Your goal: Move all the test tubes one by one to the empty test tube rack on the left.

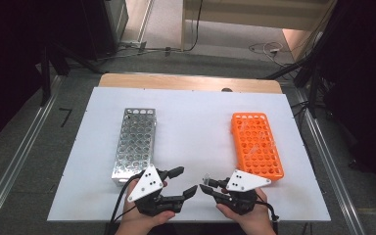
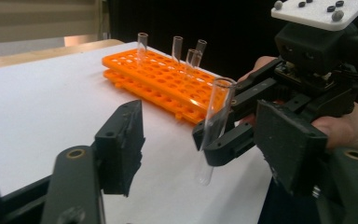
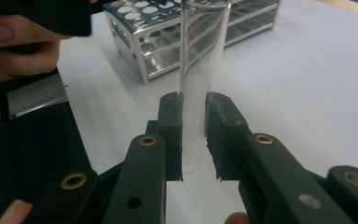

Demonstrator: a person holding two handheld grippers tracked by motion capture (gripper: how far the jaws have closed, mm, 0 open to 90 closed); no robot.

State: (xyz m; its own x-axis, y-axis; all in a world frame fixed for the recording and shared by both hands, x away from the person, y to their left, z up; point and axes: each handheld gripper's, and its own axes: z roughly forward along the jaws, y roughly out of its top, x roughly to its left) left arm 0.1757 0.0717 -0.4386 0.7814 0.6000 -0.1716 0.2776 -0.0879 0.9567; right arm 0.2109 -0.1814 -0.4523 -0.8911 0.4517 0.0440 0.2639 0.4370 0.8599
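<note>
Upright, test tube [image 3: 199,70] clamped between right tongs [image 3: 194,135].

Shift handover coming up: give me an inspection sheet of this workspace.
Surface: white table, bare between the racks.
Job's things: clear test tube upright; orange rack holds a few tubes; metal rack.
Clutter: nothing seen.
Grippers: right gripper clamps the test tube; left gripper open, jaws apart, facing it.
Cables: black cable from left gripper; more on the floor beyond.
Surroundings: grey floor, dark stands.
</note>
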